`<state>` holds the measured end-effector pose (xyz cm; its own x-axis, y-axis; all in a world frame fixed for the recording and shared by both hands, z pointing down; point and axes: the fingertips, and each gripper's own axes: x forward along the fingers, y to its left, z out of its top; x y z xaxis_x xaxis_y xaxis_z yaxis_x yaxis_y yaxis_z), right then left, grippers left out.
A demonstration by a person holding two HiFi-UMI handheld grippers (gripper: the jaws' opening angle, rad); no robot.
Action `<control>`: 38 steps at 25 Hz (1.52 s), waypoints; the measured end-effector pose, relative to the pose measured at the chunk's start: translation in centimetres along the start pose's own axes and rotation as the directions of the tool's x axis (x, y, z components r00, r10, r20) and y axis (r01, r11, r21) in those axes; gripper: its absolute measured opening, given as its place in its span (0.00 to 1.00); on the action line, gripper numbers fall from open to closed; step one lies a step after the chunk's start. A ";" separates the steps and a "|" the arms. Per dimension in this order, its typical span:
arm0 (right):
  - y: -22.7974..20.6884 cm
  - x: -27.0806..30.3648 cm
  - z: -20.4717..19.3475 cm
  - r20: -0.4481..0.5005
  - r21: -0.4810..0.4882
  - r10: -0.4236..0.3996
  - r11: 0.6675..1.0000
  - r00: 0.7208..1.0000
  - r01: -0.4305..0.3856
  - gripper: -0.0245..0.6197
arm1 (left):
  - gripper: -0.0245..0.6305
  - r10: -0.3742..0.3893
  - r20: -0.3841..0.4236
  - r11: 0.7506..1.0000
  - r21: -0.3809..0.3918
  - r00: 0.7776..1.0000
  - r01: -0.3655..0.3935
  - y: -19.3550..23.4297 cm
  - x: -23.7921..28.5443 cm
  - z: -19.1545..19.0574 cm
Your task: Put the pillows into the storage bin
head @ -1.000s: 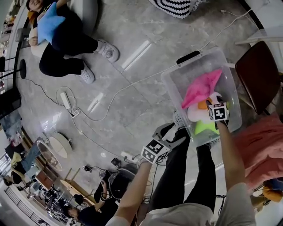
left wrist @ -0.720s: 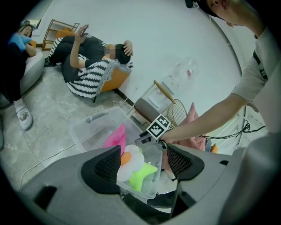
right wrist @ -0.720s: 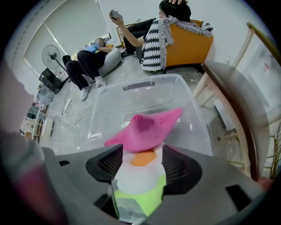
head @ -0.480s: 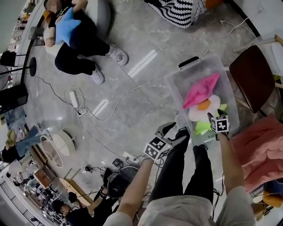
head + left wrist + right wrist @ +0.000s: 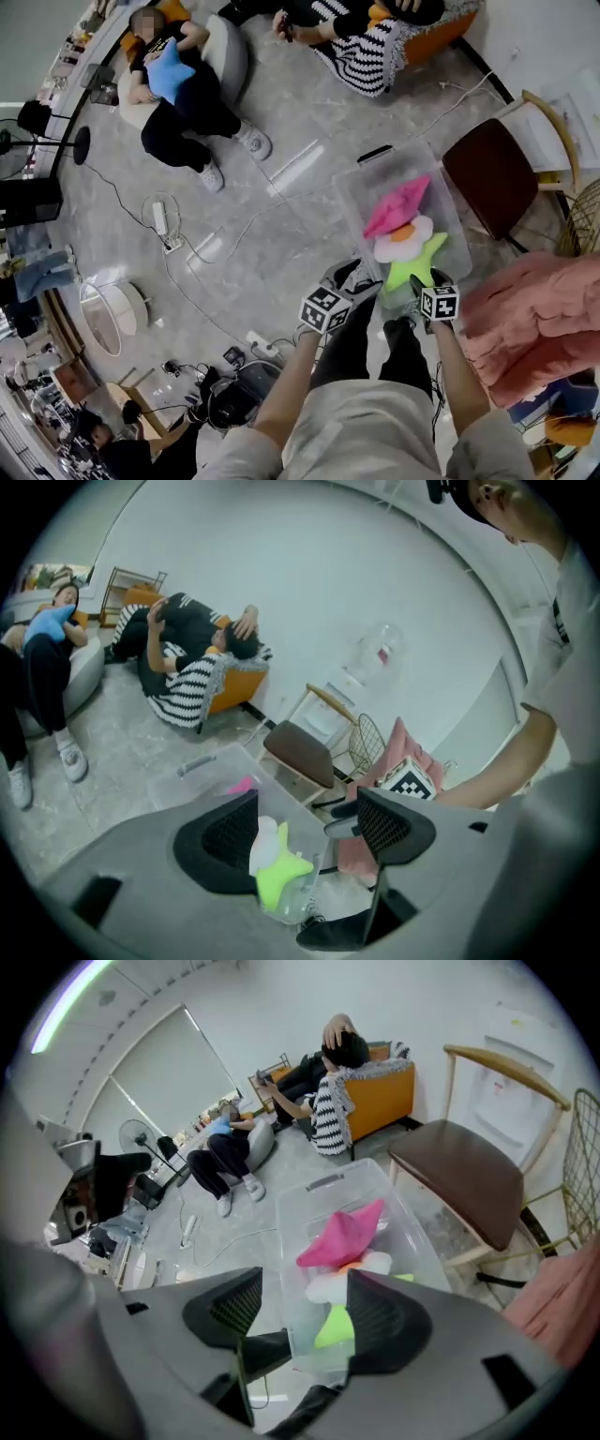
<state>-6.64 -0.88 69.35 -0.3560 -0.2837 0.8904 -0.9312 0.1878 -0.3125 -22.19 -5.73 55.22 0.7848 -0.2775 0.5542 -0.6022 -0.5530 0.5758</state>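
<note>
Your head view shows the pink pillow [image 5: 396,204] lying in the clear storage bin [image 5: 352,202], while the gripper views show your left gripper [image 5: 306,827] and right gripper [image 5: 296,1312] both spread apart, empty.

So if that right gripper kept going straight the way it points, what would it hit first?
The right gripper would probably meet the near end of the clear storage bin, then the lime green pillow inside; both show between its open, empty fingers. Depth is unclear.
</note>
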 end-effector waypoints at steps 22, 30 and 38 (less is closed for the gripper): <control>3.6 -25.0 -2.8 0.296 -0.330 0.123 0.944 0.947 -0.019 0.49 | 0.52 0.162 0.184 0.974 0.126 0.969 -0.187 -22.4 -2.4 2.6; 3.4 -27.2 -4.6 0.301 -0.327 0.176 0.942 0.937 -0.072 0.49 | 0.52 0.252 0.242 0.953 0.107 0.937 -0.283 -23.5 -4.2 1.1; 2.0 -27.9 -5.7 0.302 -0.289 0.171 0.954 0.938 -0.081 0.49 | 0.52 0.267 0.290 0.953 0.059 0.919 -0.296 -24.2 -4.9 0.7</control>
<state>1.92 12.80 45.81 -0.5167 -0.5183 0.6815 -0.8368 0.4738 -0.2742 -11.38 8.40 38.15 0.6030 -0.6304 0.4888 -0.7975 -0.4918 0.3495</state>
